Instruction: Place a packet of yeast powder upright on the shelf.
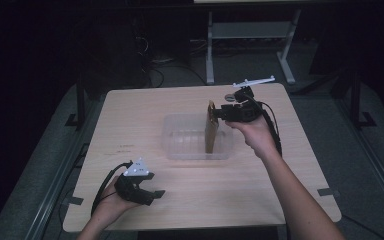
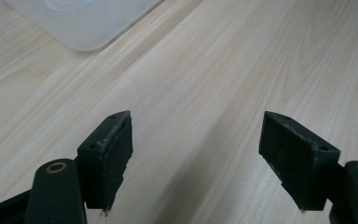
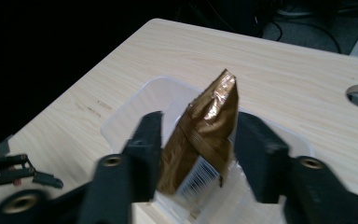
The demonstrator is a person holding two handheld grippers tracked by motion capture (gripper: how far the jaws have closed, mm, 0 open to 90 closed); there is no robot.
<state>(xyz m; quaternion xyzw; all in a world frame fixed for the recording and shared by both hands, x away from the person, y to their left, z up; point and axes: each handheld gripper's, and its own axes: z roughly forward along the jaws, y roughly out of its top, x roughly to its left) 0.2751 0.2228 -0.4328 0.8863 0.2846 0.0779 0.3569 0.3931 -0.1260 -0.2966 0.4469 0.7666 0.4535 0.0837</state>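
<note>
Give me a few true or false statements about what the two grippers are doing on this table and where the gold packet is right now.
1. The right gripper holds a gold foil packet between its jaws. True.
2. The packet lies flat on the wooden table, apart from the clear plastic container. False: it stands upright over the container, held near its top.
3. The left gripper has its jaws spread with nothing between them. True.
4. The left gripper is inside the container. False: it sits near the table's front left corner, apart from the container.
5. The packet shows a barcode near its lower end. True, in the right gripper view.
</note>
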